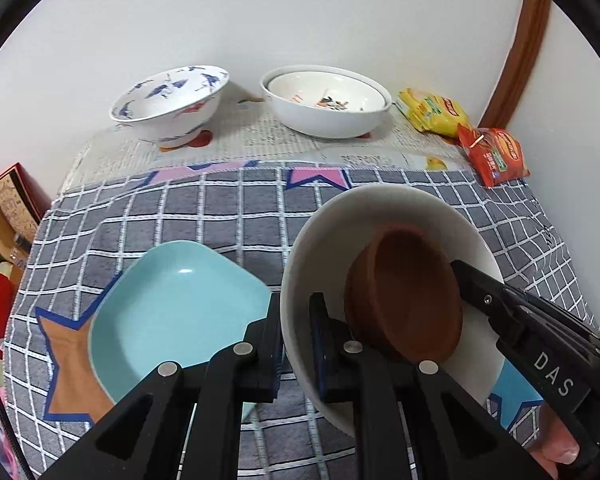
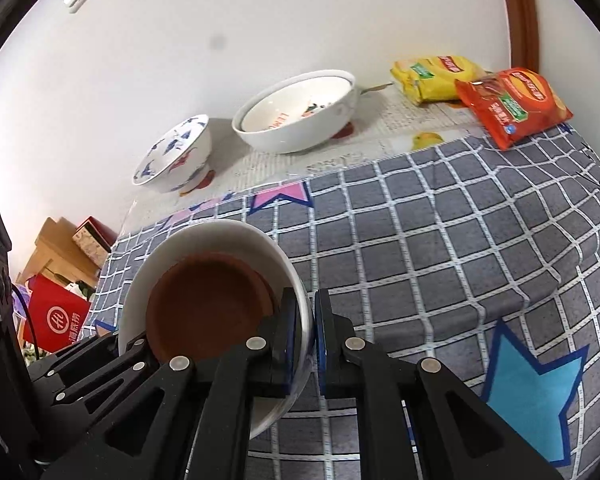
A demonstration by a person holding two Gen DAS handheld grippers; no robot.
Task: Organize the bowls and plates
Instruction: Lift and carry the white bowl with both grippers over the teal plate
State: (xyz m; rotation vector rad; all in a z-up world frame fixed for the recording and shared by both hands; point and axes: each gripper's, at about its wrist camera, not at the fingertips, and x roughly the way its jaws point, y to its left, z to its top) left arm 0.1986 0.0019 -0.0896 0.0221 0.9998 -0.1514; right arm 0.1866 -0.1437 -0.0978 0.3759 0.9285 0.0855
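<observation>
A white bowl (image 1: pixel 380 216) with a small brown dish (image 1: pixel 408 296) inside is held tilted above the checked cloth. My left gripper (image 1: pixel 296 344) is shut on its left rim. My right gripper (image 2: pixel 306 336) is shut on the opposite rim of the white bowl (image 2: pixel 220 236); the brown dish (image 2: pixel 208 308) shows inside it. The right gripper also shows in the left wrist view (image 1: pixel 460 280). A light blue square plate (image 1: pixel 172 308) lies on the cloth to the left. A blue-patterned bowl (image 1: pixel 168 104) and a large white bowl (image 1: pixel 324 120) with another bowl nested inside stand at the back.
Yellow (image 1: pixel 432 114) and red (image 1: pixel 494 154) snack packets lie at the back right corner by the wall. The table (image 2: pixel 460 240) has a grey checked cloth with stars. Boxes and a red bag (image 2: pixel 56 320) sit beyond the left edge.
</observation>
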